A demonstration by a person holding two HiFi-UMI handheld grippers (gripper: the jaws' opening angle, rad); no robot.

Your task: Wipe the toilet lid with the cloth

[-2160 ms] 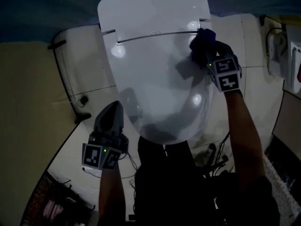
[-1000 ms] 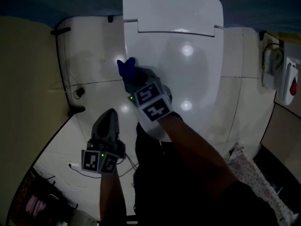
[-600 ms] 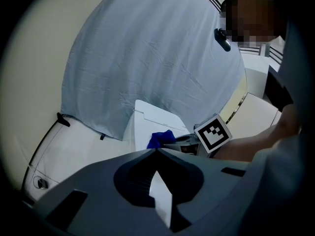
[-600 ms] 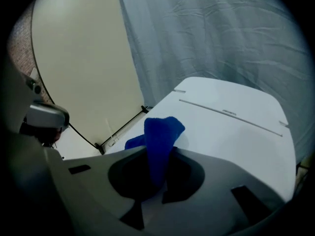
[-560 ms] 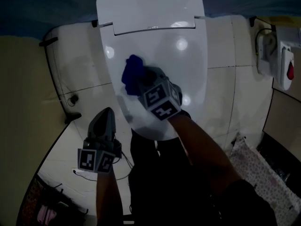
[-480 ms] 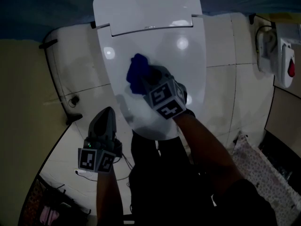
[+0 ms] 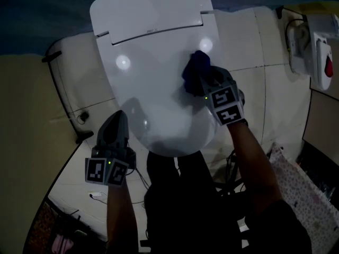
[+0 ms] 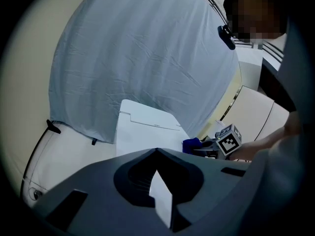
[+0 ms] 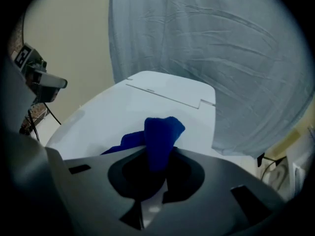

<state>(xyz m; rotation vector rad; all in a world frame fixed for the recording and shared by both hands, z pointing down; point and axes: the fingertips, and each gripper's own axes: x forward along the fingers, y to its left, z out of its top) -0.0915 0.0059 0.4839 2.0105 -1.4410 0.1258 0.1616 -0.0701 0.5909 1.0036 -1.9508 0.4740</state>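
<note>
— How does the toilet lid [image 7: 153,89] lie?
— Down, white, glossy, filling the upper middle of the head view.
— And the grippers?
— The left gripper [image 7: 117,121] hangs just off the lid's rim at about 8 o'clock, its jaws pressed together on nothing. The right gripper [image 7: 204,82] is over the lid at about 2 o'clock, jaws clamped on the cloth [image 7: 195,70].
— The cloth itself?
— Blue and bunched, poking past the jaws, resting on the lid near the hinge.

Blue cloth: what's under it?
The white toilet lid, which is closed. The right gripper holds the cloth on it. The bit of lid right beneath is covered, so that spot can't be seen.
</note>
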